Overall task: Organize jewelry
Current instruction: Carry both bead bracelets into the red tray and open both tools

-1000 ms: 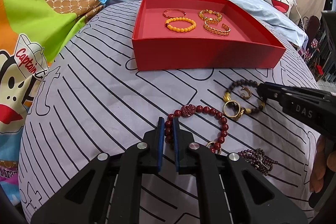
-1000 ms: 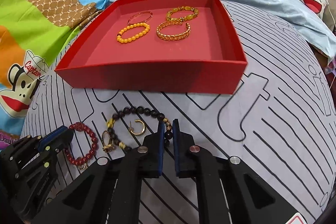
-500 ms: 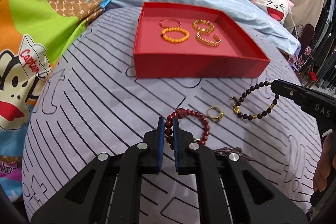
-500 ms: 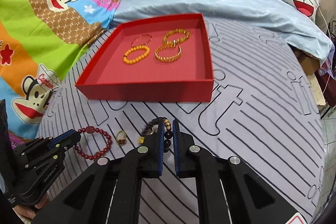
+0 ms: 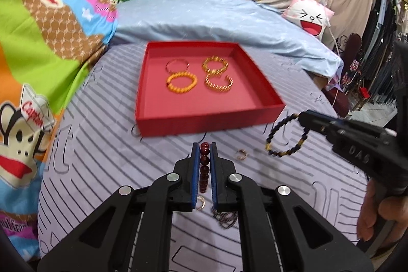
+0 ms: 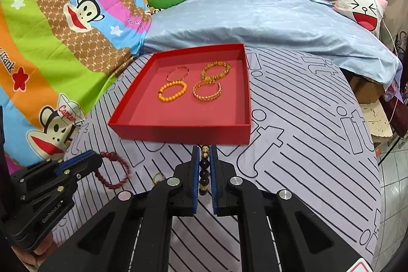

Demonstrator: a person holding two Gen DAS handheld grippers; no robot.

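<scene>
A red tray [image 5: 204,119] [image 6: 178,130] lies on the striped bedspread and holds several gold and orange bracelets [image 5: 181,82] [image 6: 173,91]. My left gripper [image 5: 204,148] is shut on a dark red bead bracelet [image 5: 204,165], which also shows in the right wrist view [image 6: 112,170], lifted above the bedspread in front of the tray. My right gripper [image 6: 204,151] is shut on a black bead bracelet with gold beads [image 6: 204,170], seen hanging in the left wrist view [image 5: 285,135], held to the right of the tray's near corner.
A gold ring [image 5: 241,154] [image 6: 156,177], another ring [image 5: 200,202] and a dark purple bead strand [image 5: 225,217] lie on the bedspread below the grippers. A blue quilt [image 6: 255,22], cartoon blanket [image 6: 51,42] and cat pillow [image 5: 311,19] surround the area. The bed edge drops off at right.
Both grippers have lifted their bracelets off the bedspread and pulled up and back. The tray now looks farther away. The gold ring stays on the cloth.
</scene>
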